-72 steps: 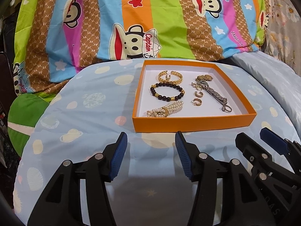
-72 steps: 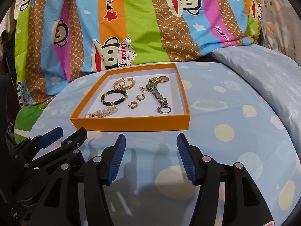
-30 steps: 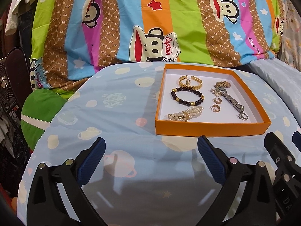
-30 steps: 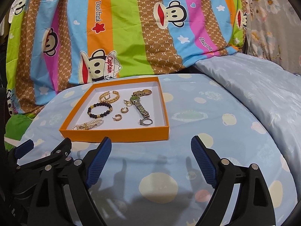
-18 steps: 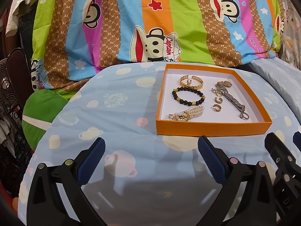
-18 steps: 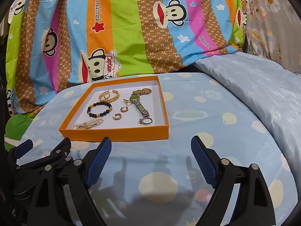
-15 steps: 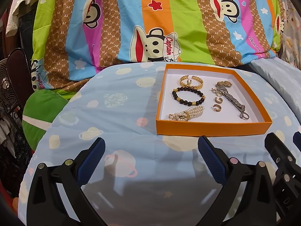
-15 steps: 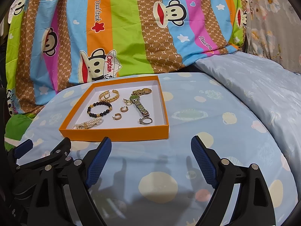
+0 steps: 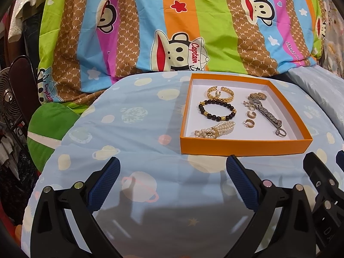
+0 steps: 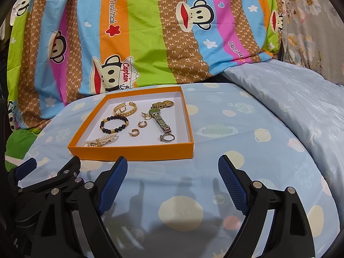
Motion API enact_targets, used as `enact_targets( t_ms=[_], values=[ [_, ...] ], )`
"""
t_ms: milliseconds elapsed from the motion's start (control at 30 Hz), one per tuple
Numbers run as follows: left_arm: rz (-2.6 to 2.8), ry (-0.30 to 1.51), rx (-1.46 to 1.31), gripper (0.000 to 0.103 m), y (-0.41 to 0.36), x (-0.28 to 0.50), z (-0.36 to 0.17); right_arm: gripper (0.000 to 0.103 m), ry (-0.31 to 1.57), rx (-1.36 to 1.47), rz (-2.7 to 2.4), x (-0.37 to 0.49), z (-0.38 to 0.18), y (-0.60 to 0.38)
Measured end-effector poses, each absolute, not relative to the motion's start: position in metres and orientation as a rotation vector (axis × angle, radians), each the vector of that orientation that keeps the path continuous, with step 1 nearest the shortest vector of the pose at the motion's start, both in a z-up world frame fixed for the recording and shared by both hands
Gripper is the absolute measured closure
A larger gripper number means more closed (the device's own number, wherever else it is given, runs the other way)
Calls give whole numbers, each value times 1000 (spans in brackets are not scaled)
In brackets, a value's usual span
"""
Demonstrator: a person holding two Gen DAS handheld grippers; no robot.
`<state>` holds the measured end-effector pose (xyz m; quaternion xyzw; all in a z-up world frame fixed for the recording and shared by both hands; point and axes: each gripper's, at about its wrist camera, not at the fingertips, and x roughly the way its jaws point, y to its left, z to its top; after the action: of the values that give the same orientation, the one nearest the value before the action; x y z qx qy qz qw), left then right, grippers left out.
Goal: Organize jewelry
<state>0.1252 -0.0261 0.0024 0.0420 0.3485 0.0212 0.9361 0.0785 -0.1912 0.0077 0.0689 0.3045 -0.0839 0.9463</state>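
While both grippers hang short of the orange tray [image 9: 245, 147], nothing is held: the left gripper [image 9: 172, 181] has its fingers spread wide over the blue bedsheet [image 9: 133, 142], and the right gripper [image 10: 172, 180] is just as wide and empty.

All the jewelry sits inside the tray, which rests on the bed in front of a striped cartoon blanket [image 10: 150, 32]. Down the tray's left side lie a gold cuff [image 9: 220, 92], a dark bead bracelet [image 9: 217, 110] and a pearl piece [image 9: 215, 130] nearest the front wall. In the middle are small gold hoop earrings [image 9: 249, 123]. On the right a metal watch [image 10: 160, 120] runs front to back, with a ring [image 10: 167, 138] touching its near end.

These look light and small. The bead bracelet and pearls are likely limp and would sag, so a pinch across the strand should suit. The cuff seems stiff; take it across its band. The hoops and ring are probably slippery and easy to flick away, needing a careful, narrow pinch. The tray is shallow card on soft bedding, so pressing down could tip it.
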Motion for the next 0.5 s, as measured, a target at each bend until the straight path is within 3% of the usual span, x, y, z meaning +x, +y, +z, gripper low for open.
enact_targets(
  t_ms=[500],
  values=[
    [45,697,83,6,-26,124,4,18,620,140,-170,78,7,-191]
  ],
)
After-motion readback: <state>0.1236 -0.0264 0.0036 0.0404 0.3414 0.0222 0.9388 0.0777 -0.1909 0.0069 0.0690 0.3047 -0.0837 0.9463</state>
